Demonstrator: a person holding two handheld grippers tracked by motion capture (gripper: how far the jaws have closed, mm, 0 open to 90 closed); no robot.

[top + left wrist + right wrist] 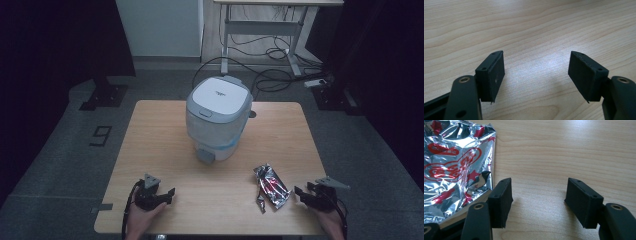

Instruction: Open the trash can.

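Jaws of the right gripper [537,200] stand wide apart with bare wood between them, low over the light wooden table [165,130]. Just beside its left pad, at about ten o'clock in the right gripper view, lies the crinkled silver foil packet with red printing [454,170]. In the high view that packet [270,186] rests flat near the front right of the tabletop, at about nine o'clock from the right gripper [306,192] and close to it. It looks light, thin and soft, likely slippery and noisy under the pads, and it will probably buckle rather than lift stiffly. A flat sealed edge or a corner seems the surest place to pinch. The left gripper [167,194] sits near the front left, jaws also spread and empty. Beyond both, at twelve o'clock, stands a white and grey lidded appliance [218,117].
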